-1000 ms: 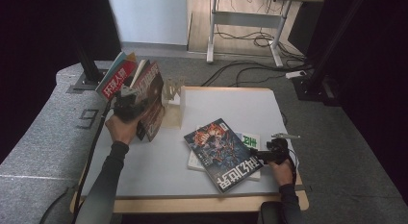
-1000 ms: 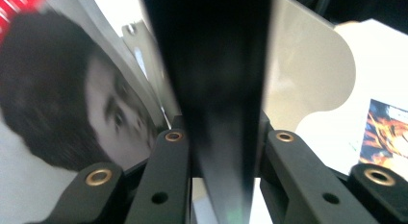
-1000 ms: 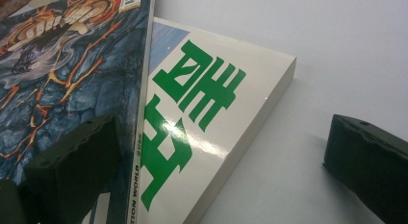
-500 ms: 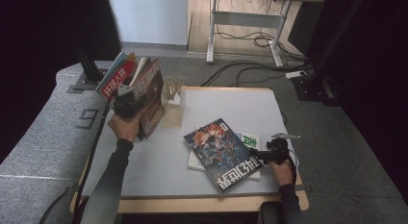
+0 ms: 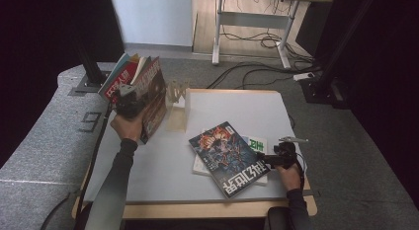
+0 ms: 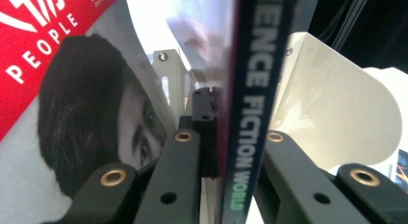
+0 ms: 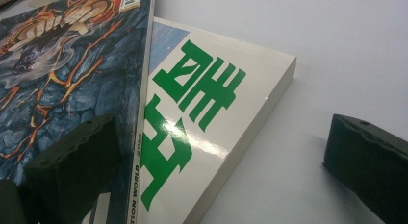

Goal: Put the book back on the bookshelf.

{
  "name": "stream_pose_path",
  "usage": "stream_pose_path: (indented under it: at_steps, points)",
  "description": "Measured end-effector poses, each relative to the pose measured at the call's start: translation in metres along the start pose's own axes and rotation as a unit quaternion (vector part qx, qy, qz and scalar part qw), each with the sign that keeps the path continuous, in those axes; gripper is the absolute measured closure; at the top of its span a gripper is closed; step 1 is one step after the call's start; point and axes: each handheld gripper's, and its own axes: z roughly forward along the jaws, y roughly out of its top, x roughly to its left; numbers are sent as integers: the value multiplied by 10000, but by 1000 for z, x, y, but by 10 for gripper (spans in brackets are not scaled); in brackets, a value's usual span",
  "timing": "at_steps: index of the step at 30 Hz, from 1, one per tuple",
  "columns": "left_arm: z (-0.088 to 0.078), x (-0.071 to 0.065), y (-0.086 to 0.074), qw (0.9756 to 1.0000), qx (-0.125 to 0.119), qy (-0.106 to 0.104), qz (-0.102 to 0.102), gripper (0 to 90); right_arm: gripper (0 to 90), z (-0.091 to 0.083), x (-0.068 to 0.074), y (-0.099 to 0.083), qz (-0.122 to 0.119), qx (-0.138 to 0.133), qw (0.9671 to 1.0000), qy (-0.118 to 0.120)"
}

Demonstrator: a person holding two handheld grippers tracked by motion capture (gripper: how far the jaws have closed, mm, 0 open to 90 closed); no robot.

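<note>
My left gripper [image 5: 129, 98] holds a dark magazine [image 5: 154, 96] upright at the table's left edge. In the left gripper view the gripper [image 6: 235, 137] is shut on that magazine's spine [image 6: 248, 104], which reads SCIENCE FICTION WORLD. My right gripper [image 5: 266, 161] sits low at the front right with its jaws open [image 7: 221, 161]. It straddles the edge of a blue-covered magazine [image 7: 57, 75] [image 5: 227, 156], which lies on a white book with green characters [image 7: 202, 104] [image 5: 256, 142]. Neither pad presses on anything.
Several magazines [image 5: 121, 79] lean together at the far left, a red PEOPLE issue [image 6: 72, 113] among them. A white bookend rack [image 5: 178, 99] [image 6: 327, 118] stands beside them. The white table [image 5: 237, 106] is edged in wood.
The left hand and its magazine have shifted only slightly near the leaning stack. The right gripper has kept still.
</note>
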Motion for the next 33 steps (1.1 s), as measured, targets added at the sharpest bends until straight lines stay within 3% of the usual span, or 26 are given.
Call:
stream_pose_path:
  at_steps: [3,7,15,20,25,28,33]
  points:
    - [2,3,-2,9999,-31,-67,-119,835,0,0,0,0,-1,-1,10000,0]
    - [4,0,-6,9998,-1,-163,-121,820,0,0,0,0,-1,0,10000,0]
    - [-4,-5,-9,9998,131,21,142,780,0,0,0,0,1,0,10000,1]
    - [-10,-4,-15,9994,233,85,250,699,0,0,0,0,0,1,10000,3]
    - [-12,-4,-21,9996,239,-30,137,675,0,0,0,0,-5,-1,10000,3]
    - [-12,-4,-23,9996,265,-78,20,734,0,0,0,0,-4,2,10000,1]
    - [-10,-2,-21,9982,249,-331,-432,834,0,0,0,0,-3,0,10000,4]
